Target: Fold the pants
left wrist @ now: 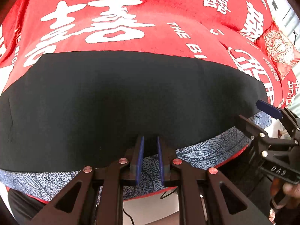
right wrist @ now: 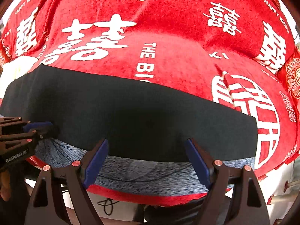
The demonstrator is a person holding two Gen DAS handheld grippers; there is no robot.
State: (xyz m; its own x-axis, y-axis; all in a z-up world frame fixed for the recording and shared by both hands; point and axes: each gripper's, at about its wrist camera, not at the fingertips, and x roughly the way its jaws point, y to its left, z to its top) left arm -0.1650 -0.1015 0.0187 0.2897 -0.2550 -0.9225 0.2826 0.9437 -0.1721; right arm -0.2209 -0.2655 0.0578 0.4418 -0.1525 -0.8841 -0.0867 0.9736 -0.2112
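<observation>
Pants (left wrist: pixel 121 103), dark and flat on the red bed cover (left wrist: pixel 159 5); left claw (left wrist: pixel 151 146) clenched on their near hem, right claw (right wrist: pixel 148 148) released just beside it.

I see a bed under a red blanket (left wrist: pixel 165 3) with white lettering — dark pants (left wrist: pixel 116 101) lie flat along its near edge, a red cushion (left wrist: pixel 279 46) far right.

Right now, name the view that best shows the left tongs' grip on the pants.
Left wrist view: the left tongs pinch the dark pants hem head-on. The right wrist view shows them only sidelong at its edge.
</observation>
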